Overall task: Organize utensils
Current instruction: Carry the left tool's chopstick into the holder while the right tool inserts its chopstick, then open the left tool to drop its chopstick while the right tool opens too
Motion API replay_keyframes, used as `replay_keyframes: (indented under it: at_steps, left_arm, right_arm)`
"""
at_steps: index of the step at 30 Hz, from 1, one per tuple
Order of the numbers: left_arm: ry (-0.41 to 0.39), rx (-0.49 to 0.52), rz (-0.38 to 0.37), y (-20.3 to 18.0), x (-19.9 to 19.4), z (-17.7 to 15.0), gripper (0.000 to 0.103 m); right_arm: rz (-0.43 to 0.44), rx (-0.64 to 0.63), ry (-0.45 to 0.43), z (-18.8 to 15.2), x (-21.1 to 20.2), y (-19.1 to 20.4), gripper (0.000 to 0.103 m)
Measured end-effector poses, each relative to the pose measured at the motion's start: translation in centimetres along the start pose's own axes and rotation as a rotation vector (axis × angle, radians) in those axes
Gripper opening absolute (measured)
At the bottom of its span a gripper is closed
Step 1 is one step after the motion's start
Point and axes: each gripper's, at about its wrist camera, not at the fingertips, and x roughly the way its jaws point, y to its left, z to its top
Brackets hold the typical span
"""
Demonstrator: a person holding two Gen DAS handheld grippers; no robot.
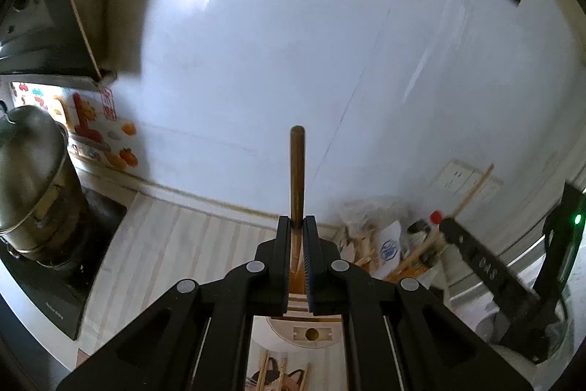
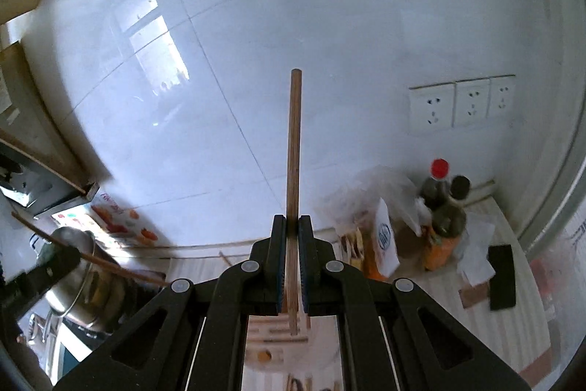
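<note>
My left gripper point(image 1: 297, 224) is shut on a dark wooden chopstick point(image 1: 297, 171) that sticks up past its fingertips toward the white wall. My right gripper point(image 2: 292, 222) is shut on a lighter wooden chopstick point(image 2: 294, 141) that also points up. Below both grippers sits a round wooden utensil holder point(image 1: 311, 334) with slots, partly hidden by the fingers; it also shows in the right wrist view point(image 2: 271, 350). The right gripper point(image 1: 476, 255) appears in the left wrist view at right, and the left gripper point(image 2: 47, 266) in the right wrist view at left.
A steel pot point(image 1: 36, 178) stands on a black stove point(image 1: 55, 288) at the left. Bottles point(image 2: 439, 204), bags and a white packet point(image 2: 384, 237) crowd the back right corner under wall sockets point(image 2: 461, 103). A black phone point(image 2: 501, 277) lies on the striped counter point(image 2: 439, 310).
</note>
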Motion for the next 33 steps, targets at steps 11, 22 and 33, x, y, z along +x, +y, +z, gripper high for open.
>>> replay_keyframes:
  at_steps: [11,22,33]
  left_arm:
    - [0.193,0.043,0.038,-0.3,8.7,-2.0,0.004]
    - [0.109,0.102,0.073,-0.1,4.7,-0.7,0.058]
    - [0.027,0.136,0.207,3.7,2.0,-3.7,0.103]
  right_arm:
    - [-0.031,-0.027,0.088,-1.3,8.5,0.2,0.007]
    - [-0.003,0.004,0.209,-2.3,9.7,-1.1,0.040]
    - [-0.079,0.060,0.152,-4.7,3.0,-4.3,0.059]
